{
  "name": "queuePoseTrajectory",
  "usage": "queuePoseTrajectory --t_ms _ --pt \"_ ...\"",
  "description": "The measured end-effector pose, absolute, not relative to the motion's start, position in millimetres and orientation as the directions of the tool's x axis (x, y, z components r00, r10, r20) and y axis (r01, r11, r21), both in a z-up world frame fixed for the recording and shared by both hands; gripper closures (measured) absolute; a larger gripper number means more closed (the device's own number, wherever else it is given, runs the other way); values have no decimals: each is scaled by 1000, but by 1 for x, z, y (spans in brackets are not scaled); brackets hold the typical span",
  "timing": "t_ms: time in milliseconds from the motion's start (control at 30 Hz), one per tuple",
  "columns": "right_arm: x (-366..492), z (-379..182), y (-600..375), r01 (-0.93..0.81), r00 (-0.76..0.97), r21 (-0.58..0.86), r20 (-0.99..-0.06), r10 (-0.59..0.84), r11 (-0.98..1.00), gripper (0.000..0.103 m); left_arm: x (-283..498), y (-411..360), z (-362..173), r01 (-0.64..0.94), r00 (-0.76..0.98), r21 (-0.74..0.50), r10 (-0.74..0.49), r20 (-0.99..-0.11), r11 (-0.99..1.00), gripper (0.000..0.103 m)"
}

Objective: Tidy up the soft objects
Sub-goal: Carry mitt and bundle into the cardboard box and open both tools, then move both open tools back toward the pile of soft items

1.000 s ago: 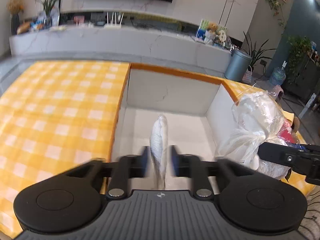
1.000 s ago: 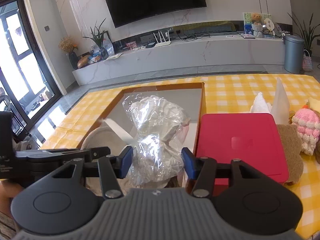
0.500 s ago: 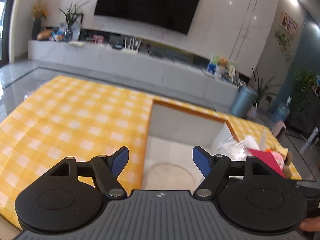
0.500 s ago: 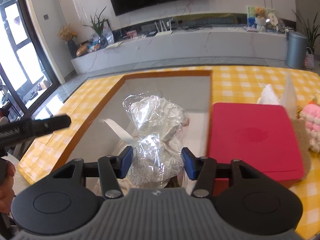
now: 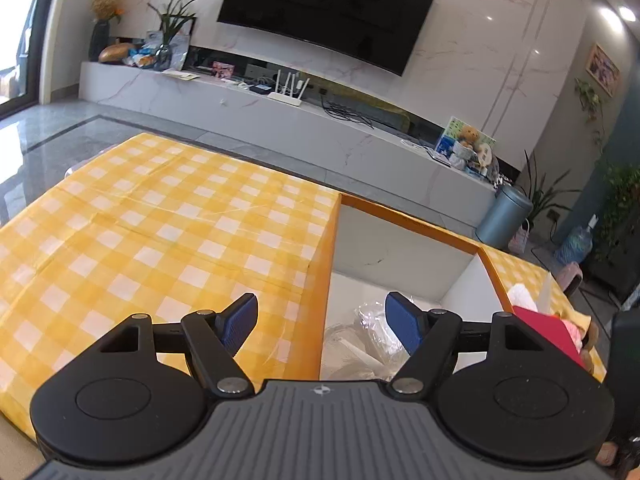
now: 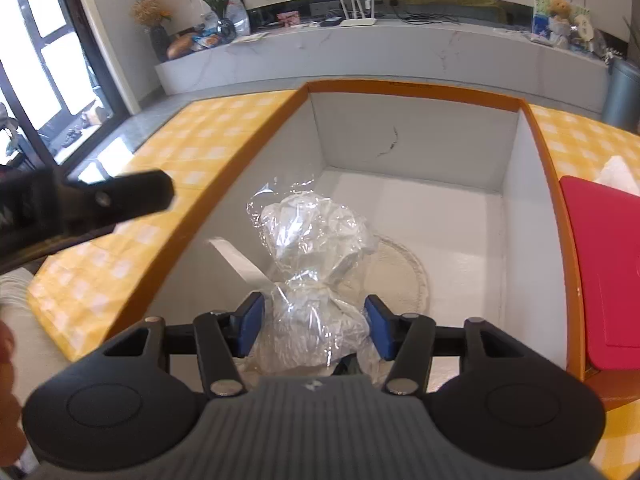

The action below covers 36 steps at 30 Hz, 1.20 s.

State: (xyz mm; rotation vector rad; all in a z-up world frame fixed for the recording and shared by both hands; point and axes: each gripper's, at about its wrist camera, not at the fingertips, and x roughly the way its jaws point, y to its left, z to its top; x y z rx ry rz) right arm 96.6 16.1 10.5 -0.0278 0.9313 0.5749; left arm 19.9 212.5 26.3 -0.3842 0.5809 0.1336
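Between the fingers (image 6: 250,328) of our right gripper (image 6: 314,328) sits the plastic-wrapped bundle (image 6: 312,276). The blue pads flank its lower, knotted half, and the jaws are opening around it, so we judge the grip to be loosening rather than firm. The bundle hangs low inside the white box (image 6: 420,148), above a flat round piece (image 6: 400,276) lying on the box floor.

Our left gripper (image 5: 322,318) has its fingers spread wide and empty, poised over the box's orange rim, with the bundle beyond and below them.

We judge the task part done: one item lies in the box and a second is about to join it. On the checked worktop (image 5: 160,220) to the right, a red lid (image 6: 604,272), white tissue (image 6: 618,174) and a pink knitted toy (image 5: 574,330) remain outside.
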Motion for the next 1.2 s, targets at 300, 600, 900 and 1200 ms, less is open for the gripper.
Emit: queuePoseTrajectory --t_ms 300,600,900,1200 --pt "97 28 0 -498 433 309 -721 541 810 24 15 215 32 -268 829 -344 34 -559 900 19" --pt "85 72 -49 -514 490 363 -620 613 777 8 11 190 55 -221 847 -346 3 -532 912 20" --pt "70 113 -141 -425 638 309 -565 523 851 6 18 142 75 -206 847 -320 4 -532 925 20" --pt "61 113 -225 -255 756 214 -564 333 943 5 24 78 89 -143 861 -234 4 -508 962 20"
